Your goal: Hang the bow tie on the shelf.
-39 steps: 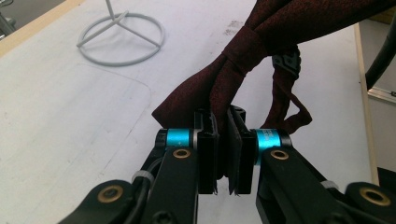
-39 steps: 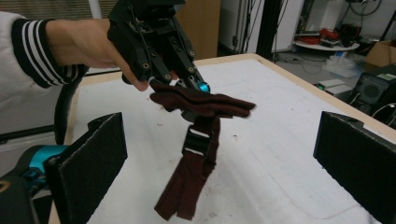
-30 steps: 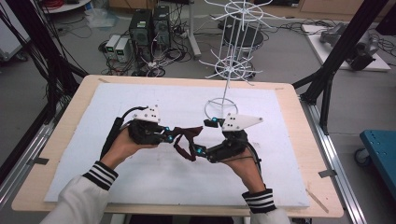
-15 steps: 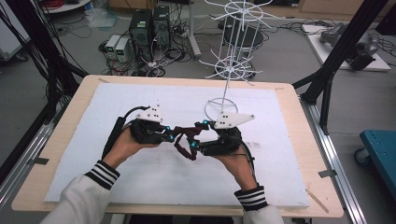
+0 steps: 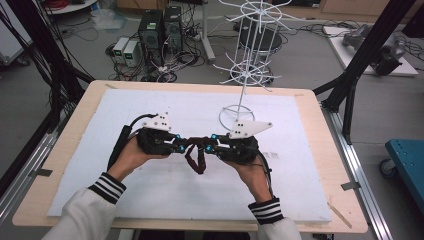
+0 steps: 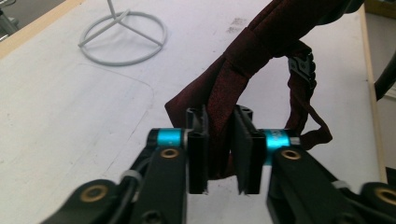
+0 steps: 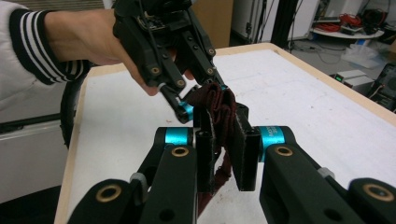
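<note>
A dark red bow tie [image 5: 199,161] with its strap hangs between my two grippers above the middle of the white board. My left gripper [image 5: 192,145] holds one end. In the left gripper view the cloth [image 6: 261,46] fills the gap of the left gripper [image 6: 220,140], whose jaws have just been opening a little. My right gripper [image 5: 206,146] faces it from the right. Its jaws have just been closing, and in the right gripper view the right gripper [image 7: 223,140] is shut on the folded cloth [image 7: 219,105]. The left gripper [image 7: 196,100] sits just beyond it.
A white wire stand [image 5: 250,60] rises behind the grippers, its ring base [image 5: 237,116] on the white board [image 5: 300,190]. That base [image 6: 122,38] lies ahead and to the left in the left gripper view. Cables and computer cases sit on the floor beyond the wooden table edge [image 5: 200,86].
My right hand has come in to the left, up to the left gripper. Its jaws have closed on the bow tie. The left hand has stayed put.
</note>
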Demonstrator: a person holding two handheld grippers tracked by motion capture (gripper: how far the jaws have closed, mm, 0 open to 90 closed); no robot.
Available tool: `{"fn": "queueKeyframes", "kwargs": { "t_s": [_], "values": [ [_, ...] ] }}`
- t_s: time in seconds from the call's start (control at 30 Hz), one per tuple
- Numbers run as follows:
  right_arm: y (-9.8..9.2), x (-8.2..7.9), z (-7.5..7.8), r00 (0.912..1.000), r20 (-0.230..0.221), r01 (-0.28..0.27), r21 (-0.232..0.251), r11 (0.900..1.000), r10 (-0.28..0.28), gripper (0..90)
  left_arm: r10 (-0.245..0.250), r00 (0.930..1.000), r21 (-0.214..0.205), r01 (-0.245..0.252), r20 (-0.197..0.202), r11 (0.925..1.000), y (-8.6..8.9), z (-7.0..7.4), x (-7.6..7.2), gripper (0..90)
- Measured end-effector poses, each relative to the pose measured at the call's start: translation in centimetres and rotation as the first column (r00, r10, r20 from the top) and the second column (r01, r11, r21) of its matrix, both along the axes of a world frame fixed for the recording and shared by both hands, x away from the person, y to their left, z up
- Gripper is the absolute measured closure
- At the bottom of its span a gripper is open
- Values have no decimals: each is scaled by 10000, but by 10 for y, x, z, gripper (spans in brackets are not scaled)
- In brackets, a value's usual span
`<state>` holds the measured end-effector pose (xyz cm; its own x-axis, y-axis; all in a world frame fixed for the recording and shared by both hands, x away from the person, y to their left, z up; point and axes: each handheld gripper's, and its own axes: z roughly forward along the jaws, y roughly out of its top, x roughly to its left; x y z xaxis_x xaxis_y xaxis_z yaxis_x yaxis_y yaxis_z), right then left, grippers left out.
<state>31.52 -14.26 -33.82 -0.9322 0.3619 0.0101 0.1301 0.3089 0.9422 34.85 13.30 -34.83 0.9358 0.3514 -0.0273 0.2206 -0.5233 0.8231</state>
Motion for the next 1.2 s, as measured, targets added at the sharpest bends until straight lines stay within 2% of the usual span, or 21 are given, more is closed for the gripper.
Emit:
{"fn": "queueKeyframes", "kwargs": {
  "t_s": [0.1,0.2,0.23,0.27,0.3,0.33,0.37,0.4,0.43,0.5,0.57,0.6,0.67,0.7,0.77,0.87,0.9,1.13,1.2],
  "values": [
    [-2,0,0,10000,-9,80,103,9999,-80,822,-76,9997,-494,88,230,9987,4,-1,0,615],
    [-4,0,1,9999,12,139,162,9998,-140,822,-54,9998,-646,68,216,9979,6,-1,-1,482],
    [-4,0,1,9999,12,139,162,9998,-140,822,-125,9998,-721,137,180,9973,7,-1,0,482],
    [-5,0,2,9997,59,249,139,9996,-250,822,-3,9999,-743,16,168,9972,8,-1,-1,314],
    [-6,0,2,9997,43,253,177,9995,-254,822,524,9977,-871,-485,430,9950,8,-3,-2,187],
    [-6,0,2,9997,43,253,177,9995,-254,822,524,9977,-871,-485,430,9950,8,-3,-2,76],
    [-7,0,2,9996,61,277,194,9994,-278,821,808,9954,-967,-756,510,9924,9,-3,-2,76],
    [-8,0,2,9994,45,335,235,9992,-336,821,901,9946,-953,-849,521,9918,11,-3,-2,17],
    [-9,0,2,9993,85,373,263,9990,-376,821,1027,9934,-999,-972,514,9902,13,-2,-1,17],
    [-10,-1,3,9992,87,377,276,9989,-380,821,1018,9934,-1391,-937,523,9858,18,0,-1,17],
    [-13,-2,4,9987,122,497,306,9983,-501,821,1126,9908,-1574,-996,757,9825,23,3,-4,17],
    [-15,-2,5,9984,154,529,354,9980,-535,821,1164,9899,-1806,-1002,813,9784,25,3,-5,17],
    [-16,-2,5,9982,177,566,400,9976,-574,821,1268,9876,-1923,-1072,929,9755,32,1,-7,17],
    [-20,-2,6,9974,171,688,462,9966,-696,821,1412,9861,-2107,-1202,879,9701,40,-3,-9,17],
    [-22,-1,6,9972,215,712,474,9963,-722,821,1496,9851,-2160,-1283,852,9679,42,-5,-10,17],
    [-28,-1,10,9961,257,831,558,9950,-847,821,1808,9789,-2296,-1552,949,9608,59,-10,-14,17],
    [-28,-1,10,9961,257,831,558,9950,-847,821,1808,9789,-2296,-1552,949,9608,59,-10,-14,17],
    [-42,1,21,9911,457,1212,792,9895,-1251,821,2199,9686,-2803,-1803,1164,9428,83,-15,-26,17],
    [-44,1,23,9903,445,1278,809,9885,-1317,821,2306,9657,-2804,-1899,1197,9409,88,-17,-28,17]
  ]
}}
